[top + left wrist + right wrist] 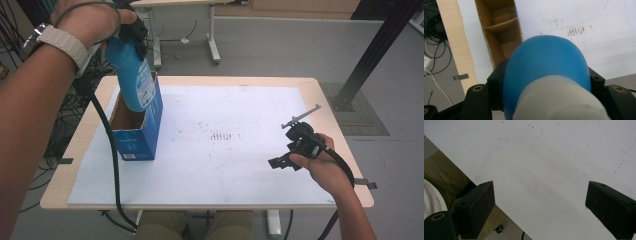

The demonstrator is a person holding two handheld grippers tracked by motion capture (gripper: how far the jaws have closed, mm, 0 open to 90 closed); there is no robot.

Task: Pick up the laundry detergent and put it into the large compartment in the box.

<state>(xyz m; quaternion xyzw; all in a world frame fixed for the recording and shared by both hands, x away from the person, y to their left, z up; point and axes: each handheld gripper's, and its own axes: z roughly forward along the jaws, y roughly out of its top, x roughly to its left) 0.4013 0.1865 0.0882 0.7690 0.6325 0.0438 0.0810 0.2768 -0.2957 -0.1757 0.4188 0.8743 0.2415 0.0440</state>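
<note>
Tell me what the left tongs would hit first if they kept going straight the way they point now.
Probably the open cardboard box: the left tongs, shut on the blue bottle, point down at its compartments, and the bottle's base would likely land first. Depth is uncertain.

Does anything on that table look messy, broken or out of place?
Only small things. The white mat carries reddish-brown specks and short streaks near its middle, like stains. The blue box stands open, and the left gripper holds a blue bottle tilted over it. Nothing looks spilled or broken.

Wooden table (327, 100) under 1 white board (240, 165), 1 open blue box (137, 132) on it.
</note>
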